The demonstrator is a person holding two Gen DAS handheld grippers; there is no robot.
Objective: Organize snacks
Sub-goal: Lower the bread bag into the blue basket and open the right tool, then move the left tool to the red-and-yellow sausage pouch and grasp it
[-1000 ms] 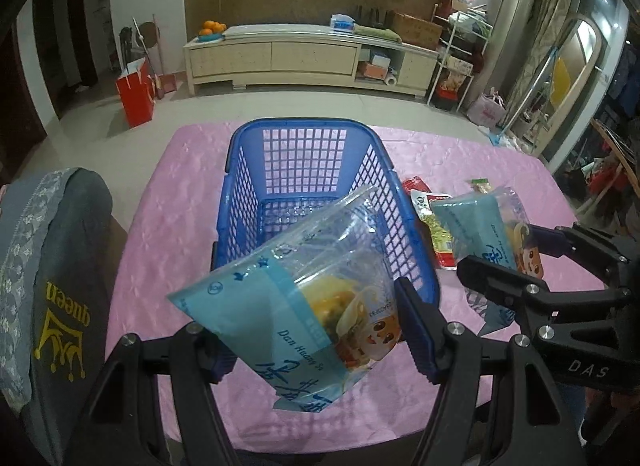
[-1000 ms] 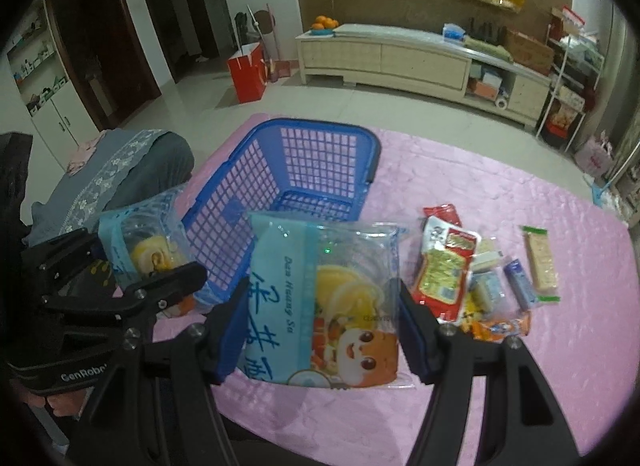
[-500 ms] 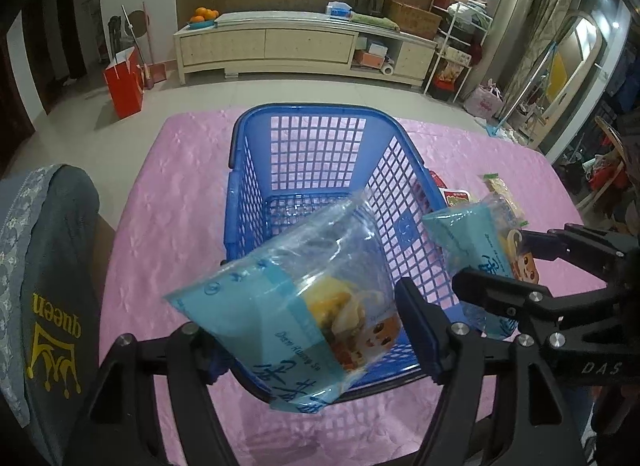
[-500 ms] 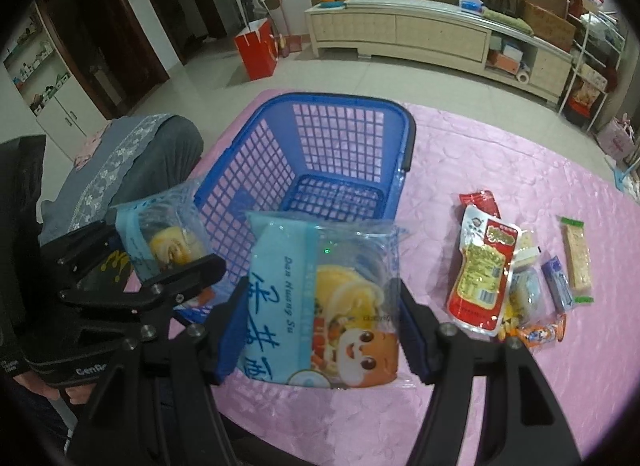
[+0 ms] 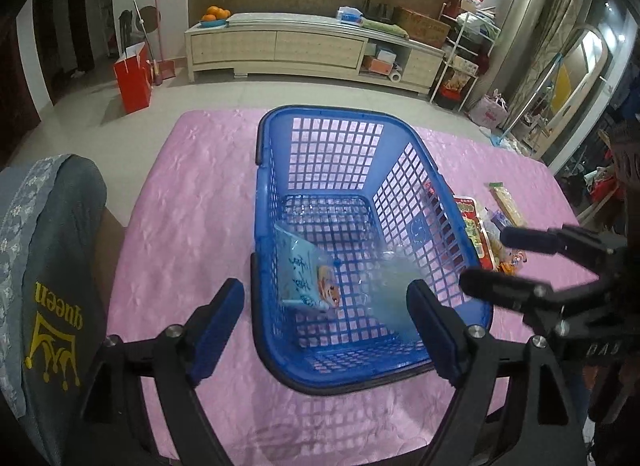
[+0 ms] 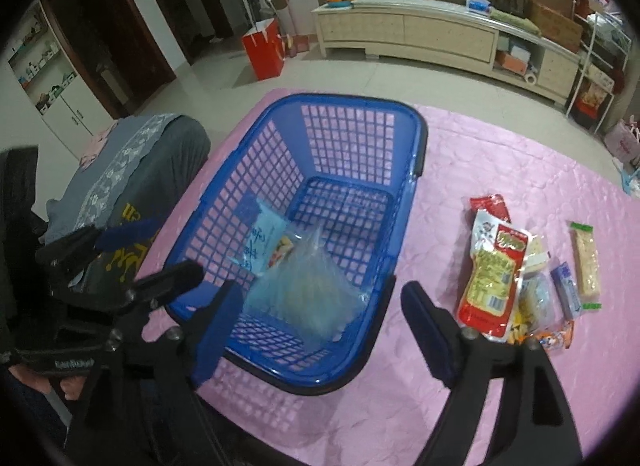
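Note:
A blue plastic basket [image 5: 440, 193] stands on the pink table; it also shows in the right wrist view [image 6: 412, 193]. Two light-blue snack bags are inside it: one [image 5: 304, 274] against the left wall, one blurred [image 5: 394, 286] near the right wall. In the right wrist view they are the left bag [image 6: 266, 242] and the blurred bag [image 6: 308, 298]. My left gripper [image 5: 326, 330] is open and empty above the basket's near rim. My right gripper [image 6: 320, 330] is open and empty above the near rim too.
Loose snacks lie right of the basket: a red-yellow pouch [image 6: 494, 278], a long wafer bar [image 6: 586, 266], a small blue bar [image 6: 566, 290] and others. A grey chair back [image 5: 44, 286] stands at the table's left. The table's near edge is below the grippers.
Both grippers have opened and let go of their blue snack bags, which dropped into the basket. Both grippers moved forward over the basket's near rim.

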